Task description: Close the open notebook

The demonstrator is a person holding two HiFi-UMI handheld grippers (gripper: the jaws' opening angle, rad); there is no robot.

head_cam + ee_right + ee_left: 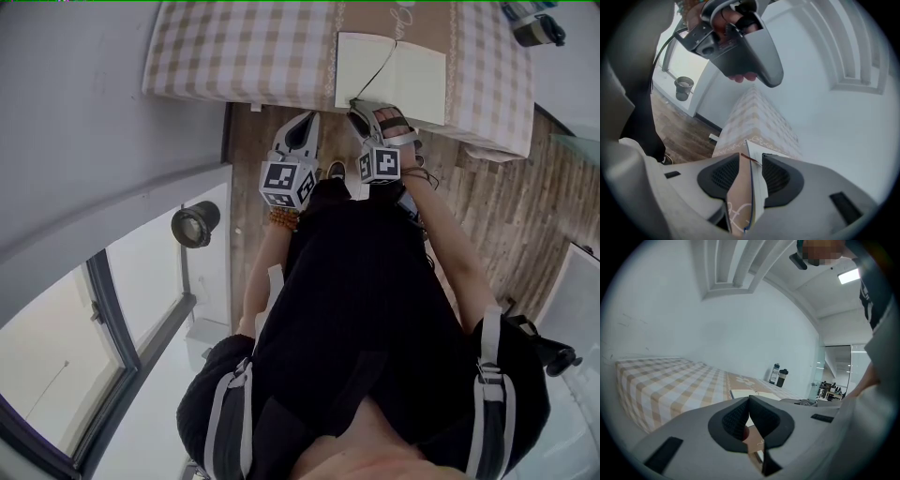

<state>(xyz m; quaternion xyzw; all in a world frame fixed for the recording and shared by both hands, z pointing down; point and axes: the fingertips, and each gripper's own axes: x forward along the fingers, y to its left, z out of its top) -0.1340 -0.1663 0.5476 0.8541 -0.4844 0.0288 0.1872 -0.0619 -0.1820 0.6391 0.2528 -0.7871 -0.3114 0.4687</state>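
Since the cream-paged notebook with a thin dark ribbon [389, 75] is seen lying spread open, the closing is judged not yet done. It is laid flat on the brown patterned band [375, 17] of the beige-and-white checked tablecloth [216, 56], at the table's near edge. Both halves are turned face up, no writing is made out, and the ribbon is trailed across the middle fold.

The right gripper [373, 114] is placed at the notebook's near edge with its jaws spread wide. That edge is seen between them, but no pressing by the pads is made out. The left gripper [309, 117] is held just off the table beside it, jaws together, nothing clamped.

What is left, as judged: one half is to be caught, swung over the fold and laid on the other. The pages are judged thin and floppy.
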